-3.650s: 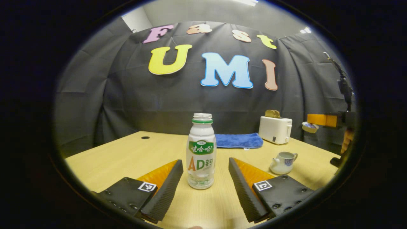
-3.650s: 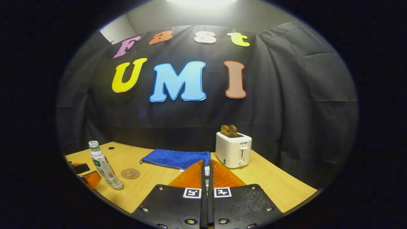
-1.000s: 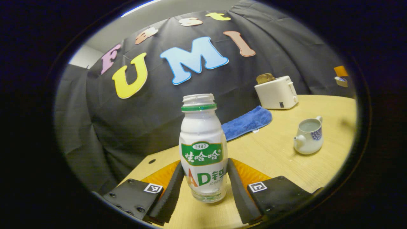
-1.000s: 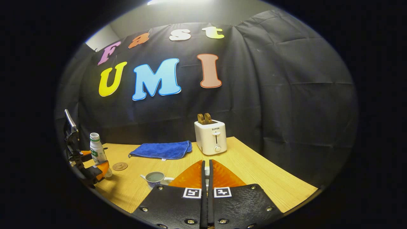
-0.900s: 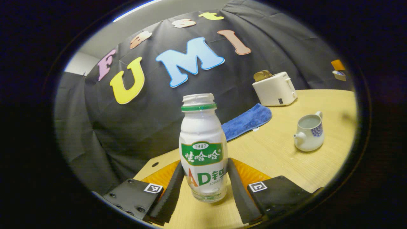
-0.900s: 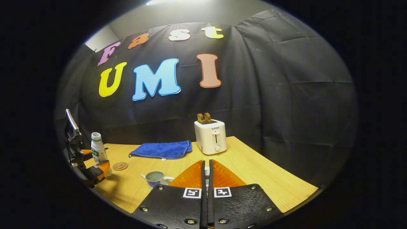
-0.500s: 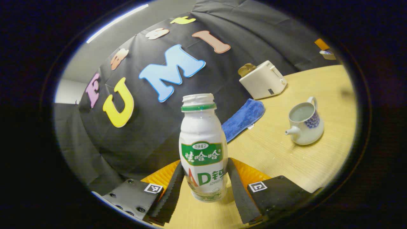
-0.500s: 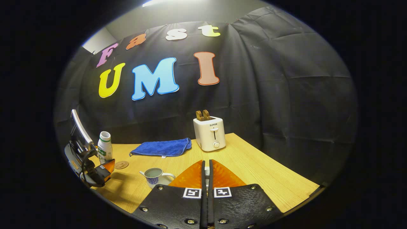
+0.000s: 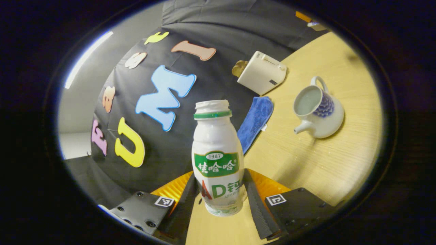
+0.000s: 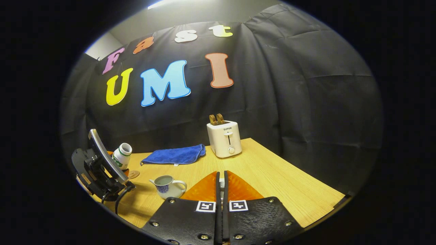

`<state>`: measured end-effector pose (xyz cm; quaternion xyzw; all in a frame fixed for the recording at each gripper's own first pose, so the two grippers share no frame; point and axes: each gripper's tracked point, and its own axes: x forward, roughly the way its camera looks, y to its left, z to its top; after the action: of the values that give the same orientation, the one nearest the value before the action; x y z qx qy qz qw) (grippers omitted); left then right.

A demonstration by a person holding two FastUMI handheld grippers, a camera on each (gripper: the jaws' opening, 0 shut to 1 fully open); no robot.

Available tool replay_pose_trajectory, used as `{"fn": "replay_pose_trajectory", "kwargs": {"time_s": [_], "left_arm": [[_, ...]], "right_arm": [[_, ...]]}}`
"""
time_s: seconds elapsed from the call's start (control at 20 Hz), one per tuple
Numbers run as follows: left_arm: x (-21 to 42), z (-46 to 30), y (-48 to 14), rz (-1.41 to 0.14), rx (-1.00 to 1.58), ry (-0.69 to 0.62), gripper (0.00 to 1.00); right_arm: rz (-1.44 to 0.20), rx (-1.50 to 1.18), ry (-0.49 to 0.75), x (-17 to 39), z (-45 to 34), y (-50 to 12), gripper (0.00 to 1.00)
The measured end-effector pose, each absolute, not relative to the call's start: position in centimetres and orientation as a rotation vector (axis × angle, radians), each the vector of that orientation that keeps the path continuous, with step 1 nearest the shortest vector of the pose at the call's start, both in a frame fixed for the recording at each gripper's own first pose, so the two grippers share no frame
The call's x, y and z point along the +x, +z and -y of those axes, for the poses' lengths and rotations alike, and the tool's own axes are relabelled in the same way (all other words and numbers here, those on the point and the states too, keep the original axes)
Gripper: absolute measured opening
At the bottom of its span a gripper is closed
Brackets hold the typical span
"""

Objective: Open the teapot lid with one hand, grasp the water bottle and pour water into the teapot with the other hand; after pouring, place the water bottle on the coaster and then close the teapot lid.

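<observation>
The white water bottle (image 9: 218, 160), uncapped with a green neck ring, is clamped at its lower body by my left gripper (image 9: 219, 180). In the right gripper view that bottle (image 10: 122, 156) hangs tilted above the table, mouth leaning toward the teapot, with the left gripper (image 10: 102, 170) around it. The white-and-blue teapot (image 9: 318, 109) stands lidless on the table with liquid inside; it also shows as the teapot (image 10: 168, 187) just left of my right gripper (image 10: 220, 175). The right gripper is shut, with a small white piece of the lid (image 10: 221, 184) between its fingers. The round brown coaster (image 10: 133, 174) lies below the bottle.
A white toaster (image 10: 223, 139) with bread in its slots stands at the back of the wooden table (image 10: 272, 183). A blue cloth (image 10: 175, 154) lies left of it. The toaster (image 9: 262, 72) and cloth (image 9: 254, 122) sit beyond the bottle.
The left gripper closed on the bottle, lifted it off the table and rolled it over toward the teapot, coming nearer to it. The right gripper stayed shut and nearly still.
</observation>
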<state>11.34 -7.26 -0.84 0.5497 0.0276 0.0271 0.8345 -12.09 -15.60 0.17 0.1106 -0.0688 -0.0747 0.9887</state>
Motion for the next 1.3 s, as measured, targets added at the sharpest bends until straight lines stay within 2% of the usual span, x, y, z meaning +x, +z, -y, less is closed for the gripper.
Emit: {"fn": "replay_pose_trajectory", "kwargs": {"time_s": [0.5,1.25,1.3], "left_arm": [[11.0,9.1,-0.4,-0.033,1.403,0.03,0.87],[11.6,10.4,0.2,0.012,1.618,0.015,0.87],[11.5,10.6,0.2,0.014,1.63,0.013,0.82]], "right_arm": [[0.141,0.225,-0.135,-12.5,15.8,-0.2,0.0],[0.139,0.204,-0.124,-12.6,15.6,-0.4,0.0],[0.139,0.204,-0.125,-12.6,15.7,-0.4,0.0]]}}
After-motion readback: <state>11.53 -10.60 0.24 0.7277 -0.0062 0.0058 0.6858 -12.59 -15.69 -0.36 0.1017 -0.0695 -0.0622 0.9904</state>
